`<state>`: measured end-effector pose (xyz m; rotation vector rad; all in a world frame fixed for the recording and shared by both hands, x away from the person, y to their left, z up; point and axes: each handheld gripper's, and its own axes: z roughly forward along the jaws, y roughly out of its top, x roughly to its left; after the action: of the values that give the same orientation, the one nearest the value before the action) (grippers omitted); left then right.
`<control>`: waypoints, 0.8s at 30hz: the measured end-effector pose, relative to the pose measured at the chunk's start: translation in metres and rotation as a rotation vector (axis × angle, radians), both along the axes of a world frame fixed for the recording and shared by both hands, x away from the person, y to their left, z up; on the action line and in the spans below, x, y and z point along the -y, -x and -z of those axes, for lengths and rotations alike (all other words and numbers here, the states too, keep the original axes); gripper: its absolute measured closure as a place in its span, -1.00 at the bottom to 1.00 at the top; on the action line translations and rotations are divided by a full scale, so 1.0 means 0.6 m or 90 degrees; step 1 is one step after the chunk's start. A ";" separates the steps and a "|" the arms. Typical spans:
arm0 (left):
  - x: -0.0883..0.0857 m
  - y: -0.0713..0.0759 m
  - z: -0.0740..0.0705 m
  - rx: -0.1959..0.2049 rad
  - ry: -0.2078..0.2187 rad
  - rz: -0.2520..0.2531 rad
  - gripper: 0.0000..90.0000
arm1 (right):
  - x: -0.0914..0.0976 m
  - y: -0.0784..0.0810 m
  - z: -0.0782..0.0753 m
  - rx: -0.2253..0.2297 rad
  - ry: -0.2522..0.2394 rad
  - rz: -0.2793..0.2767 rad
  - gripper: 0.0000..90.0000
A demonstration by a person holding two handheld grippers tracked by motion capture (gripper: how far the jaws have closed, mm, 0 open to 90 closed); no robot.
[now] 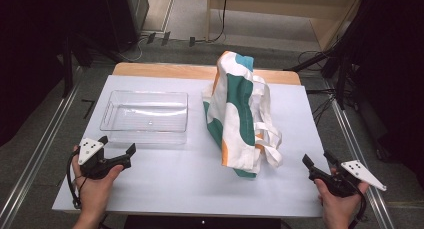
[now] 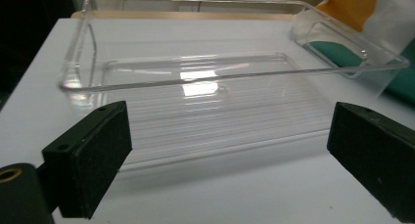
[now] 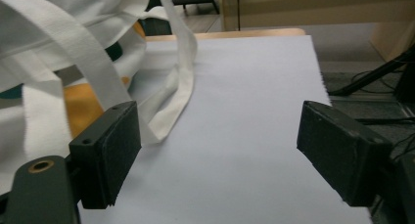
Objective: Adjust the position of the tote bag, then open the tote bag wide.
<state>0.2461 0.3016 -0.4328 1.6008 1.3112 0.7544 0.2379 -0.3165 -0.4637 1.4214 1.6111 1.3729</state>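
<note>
We see both grippers parked at the near edge of the table (image 1: 165, 186), jaws spread wide, holding nothing. The left gripper (image 1: 118, 150) sits just in front of the clear plastic bin (image 1: 145, 111), aimed at its near wall. The right gripper (image 1: 315, 164) points toward the tote bag (image 1: 237, 114), near its loose handles (image 1: 270, 144) but not touching.

The bag stands slumped mid-table, right of the bin and close beside it; we judge that pairing is so bag contents go into the bin, or the reverse. The bin looks empty. Hands low and apart reads as a ready stance, one tool per object.

The high view gives the layout: bag and bin side by side, both hands well apart. The left gripper view shows the bin's ribbed floor (image 2: 210, 111) and a corner of the bag (image 2: 357, 6) behind it. The right gripper view shows the white straps (image 3: 181, 77) drooping onto the table, just ahead of its left-hand pad (image 3: 117, 145); what is in the bag is hidden.
</note>
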 end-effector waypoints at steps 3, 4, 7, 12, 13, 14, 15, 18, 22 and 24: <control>0.031 0.001 -0.012 0.002 -0.016 0.016 -0.83 | -0.024 -0.011 -0.001 -0.013 -0.013 -0.035 -0.53; 0.042 0.003 -0.016 0.007 -0.014 0.020 -0.74 | -0.034 -0.014 0.000 -0.020 -0.020 -0.044 -0.44; 0.076 0.003 -0.029 0.011 0.000 0.064 -0.68 | -0.067 -0.021 0.006 -0.038 -0.019 -0.071 0.07; 0.143 -0.002 -0.048 0.029 -0.005 0.125 -0.64 | -0.108 -0.034 0.012 -0.064 -0.050 -0.126 0.61; 0.143 -0.002 -0.048 0.029 -0.005 0.125 -0.65 | -0.114 -0.037 0.014 -0.067 -0.053 -0.134 0.71; 0.169 -0.008 -0.051 0.034 -0.014 0.144 -0.65 | -0.121 -0.040 0.017 -0.070 -0.057 -0.148 0.79; 0.182 -0.012 -0.052 0.032 -0.005 0.157 -0.65 | -0.125 -0.041 0.018 -0.073 -0.053 -0.156 0.84; 0.210 -0.024 -0.060 0.032 0.003 0.187 -0.65 | -0.143 -0.043 0.021 -0.086 -0.036 -0.191 0.91; 0.234 -0.033 -0.076 0.042 0.013 0.200 -0.64 | -0.153 -0.043 0.018 -0.078 -0.020 -0.176 0.91; 0.251 -0.041 -0.090 0.043 0.030 0.221 -0.64 | -0.156 -0.045 0.019 -0.087 -0.020 -0.179 0.91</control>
<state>0.2709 0.1509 -0.3785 1.6913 0.9602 0.5524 0.2651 -0.2229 -0.4752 1.3724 1.9451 1.4883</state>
